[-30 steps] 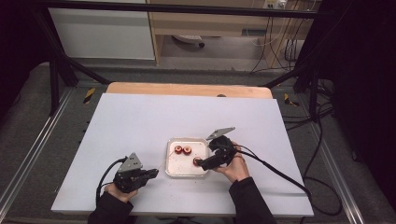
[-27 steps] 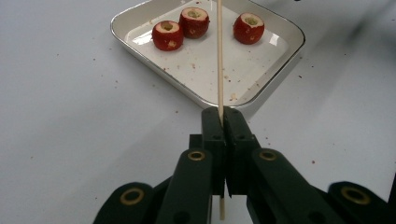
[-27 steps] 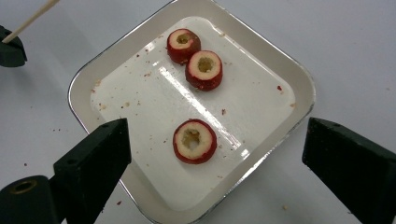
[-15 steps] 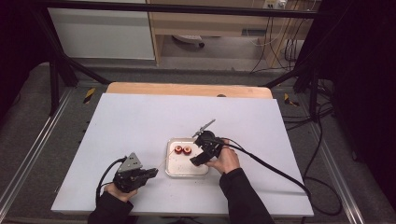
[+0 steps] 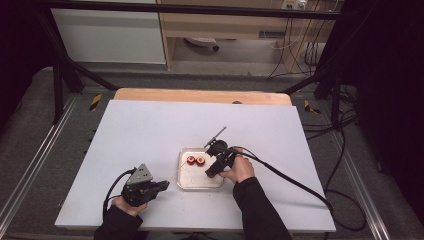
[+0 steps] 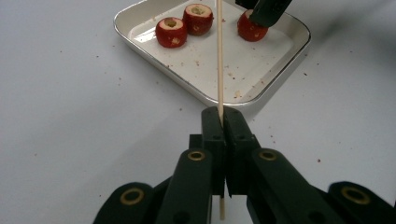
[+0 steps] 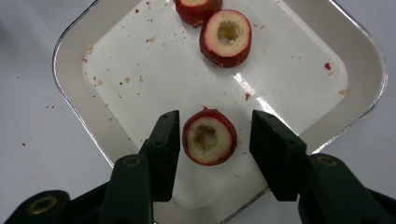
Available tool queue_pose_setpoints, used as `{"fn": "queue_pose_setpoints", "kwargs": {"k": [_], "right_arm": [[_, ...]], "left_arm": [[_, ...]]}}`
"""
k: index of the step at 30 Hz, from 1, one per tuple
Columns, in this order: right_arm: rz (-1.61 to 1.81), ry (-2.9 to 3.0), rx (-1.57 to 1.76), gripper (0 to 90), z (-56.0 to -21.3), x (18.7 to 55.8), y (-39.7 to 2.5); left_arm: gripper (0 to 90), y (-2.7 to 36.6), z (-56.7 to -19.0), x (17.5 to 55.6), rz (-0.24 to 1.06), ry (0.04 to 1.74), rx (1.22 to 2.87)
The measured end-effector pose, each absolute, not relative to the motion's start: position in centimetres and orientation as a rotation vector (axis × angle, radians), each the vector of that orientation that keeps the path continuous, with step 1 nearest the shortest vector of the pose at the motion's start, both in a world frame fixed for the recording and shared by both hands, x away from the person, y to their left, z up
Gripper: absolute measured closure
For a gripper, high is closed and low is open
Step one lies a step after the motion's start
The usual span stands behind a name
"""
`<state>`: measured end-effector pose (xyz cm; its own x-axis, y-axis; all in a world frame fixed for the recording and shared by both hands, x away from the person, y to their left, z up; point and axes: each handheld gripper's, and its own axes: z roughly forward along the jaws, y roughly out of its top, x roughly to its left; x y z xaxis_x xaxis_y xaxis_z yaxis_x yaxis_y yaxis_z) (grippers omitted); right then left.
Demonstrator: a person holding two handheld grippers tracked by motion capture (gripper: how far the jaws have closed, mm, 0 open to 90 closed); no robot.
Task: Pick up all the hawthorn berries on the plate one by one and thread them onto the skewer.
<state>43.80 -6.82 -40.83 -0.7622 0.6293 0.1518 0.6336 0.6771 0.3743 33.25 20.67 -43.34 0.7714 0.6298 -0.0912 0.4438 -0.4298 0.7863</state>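
A white counter seen from above, with a person's two forearms entering from the near edge, each hand holding a black gripper; near the middle sits a shallow white tray with rounded corners, dusted with red crumbs. The right gripper hangs over the tray's near right part, its fingers spread wide on either side of a cored red fruit slice, apart from it on both sides; the slice lies flat on the tray, pale flesh and hollow centre facing up. Two more cored red slices lie side by side at the tray's far left part, touching or nearly so. The left gripper rests on the counter just left of the tray, its fingers pressed together on a thin wooden skewer; the skewer runs forward across the tray's rim and over the tray.
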Motion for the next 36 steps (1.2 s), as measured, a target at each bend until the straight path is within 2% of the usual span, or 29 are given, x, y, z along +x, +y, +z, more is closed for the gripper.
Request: {"fn": "queue_pose_setpoints", "kwargs": {"k": [16, 28, 36], "right_arm": [[-0.603, -2.806, -1.102, 60.6, -41.2, 44.1, -6.7], [-0.900, -2.756, -1.186, 61.0, -38.2, 43.2, -8.4], [-1.154, -2.664, -1.255, 61.2, -37.5, 42.5, -10.0]], "left_arm": [[88.5, 20.5, -43.3, 33.2, 0.271, 0.799, 2.095], [88.5, 20.2, -43.1, 32.9, 0.288, 0.799, 2.069], [88.5, 19.9, -43.2, 32.7, 0.292, 0.825, 2.037]]}}
